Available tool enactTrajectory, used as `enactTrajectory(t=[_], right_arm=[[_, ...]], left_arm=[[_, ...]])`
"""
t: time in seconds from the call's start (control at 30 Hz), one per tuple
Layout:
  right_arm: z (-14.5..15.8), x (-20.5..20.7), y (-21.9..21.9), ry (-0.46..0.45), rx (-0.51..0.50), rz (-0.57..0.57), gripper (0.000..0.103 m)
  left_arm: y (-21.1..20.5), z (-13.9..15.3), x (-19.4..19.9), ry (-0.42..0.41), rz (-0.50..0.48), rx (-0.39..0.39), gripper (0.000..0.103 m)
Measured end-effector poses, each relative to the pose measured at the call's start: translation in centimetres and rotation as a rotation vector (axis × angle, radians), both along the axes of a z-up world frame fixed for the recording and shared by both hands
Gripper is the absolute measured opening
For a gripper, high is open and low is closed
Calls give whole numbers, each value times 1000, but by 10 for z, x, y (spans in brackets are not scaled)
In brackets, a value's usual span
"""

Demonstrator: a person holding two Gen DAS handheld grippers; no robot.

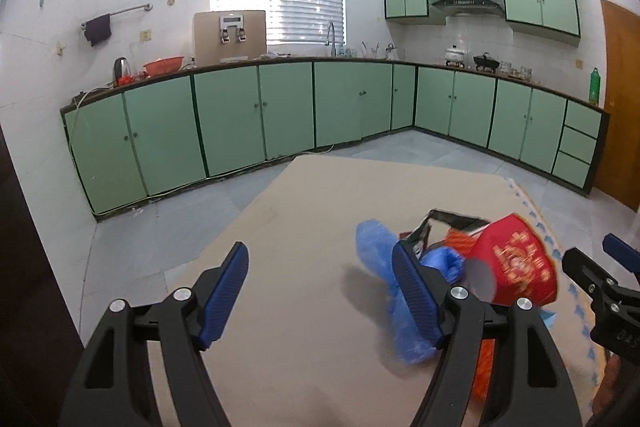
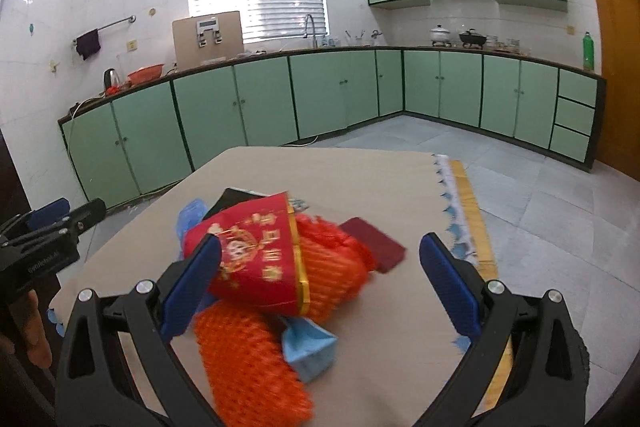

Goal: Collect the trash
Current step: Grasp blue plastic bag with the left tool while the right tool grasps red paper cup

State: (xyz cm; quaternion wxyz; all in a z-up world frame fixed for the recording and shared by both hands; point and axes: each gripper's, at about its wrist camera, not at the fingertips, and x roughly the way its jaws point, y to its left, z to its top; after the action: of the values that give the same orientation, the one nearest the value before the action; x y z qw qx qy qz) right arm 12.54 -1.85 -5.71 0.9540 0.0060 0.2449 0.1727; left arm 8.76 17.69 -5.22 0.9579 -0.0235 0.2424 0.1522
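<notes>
A pile of trash lies on a beige table (image 1: 300, 227) (image 2: 400, 195). It holds a red paper cup with gold print (image 1: 516, 263) (image 2: 256, 259), orange foam netting (image 2: 252, 359), a blue plastic bag (image 1: 384, 279), a light blue paper scrap (image 2: 308, 347), a dark red card (image 2: 376, 243) and a black box (image 1: 452, 219). My left gripper (image 1: 320, 295) is open and empty, left of the pile, its right finger against the blue bag. My right gripper (image 2: 320, 287) is open above the pile, fingers on both sides of the cup and netting.
Green kitchen cabinets (image 1: 280, 107) and a counter with kettle, basin and pots run along the far walls. A grey tiled floor (image 2: 520, 187) lies beyond the table. A blue-patterned cloth edge (image 2: 456, 211) hangs at the table's right side. An orange door (image 2: 616, 67) is at right.
</notes>
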Motion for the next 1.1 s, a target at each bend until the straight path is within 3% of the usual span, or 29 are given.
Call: enactTrajectory(t=[0.47, 0.93, 0.97, 1.03, 1.1], right_arm=[[-14, 6, 54, -11, -85, 51, 96], [-26, 16, 58, 30, -89, 57, 96], [-26, 16, 58, 30, -88, 60, 95], [-26, 16, 57, 34, -88, 67, 80], [-26, 17, 55, 47, -85, 81, 80]], left_arm=[[35, -28, -3, 46, 42, -32, 73], [41, -27, -3, 36, 22, -38, 73], [40, -26, -3, 34, 20, -39, 73], [38, -25, -3, 33, 16, -39, 73], [36, -25, -2, 33, 12, -41, 73]])
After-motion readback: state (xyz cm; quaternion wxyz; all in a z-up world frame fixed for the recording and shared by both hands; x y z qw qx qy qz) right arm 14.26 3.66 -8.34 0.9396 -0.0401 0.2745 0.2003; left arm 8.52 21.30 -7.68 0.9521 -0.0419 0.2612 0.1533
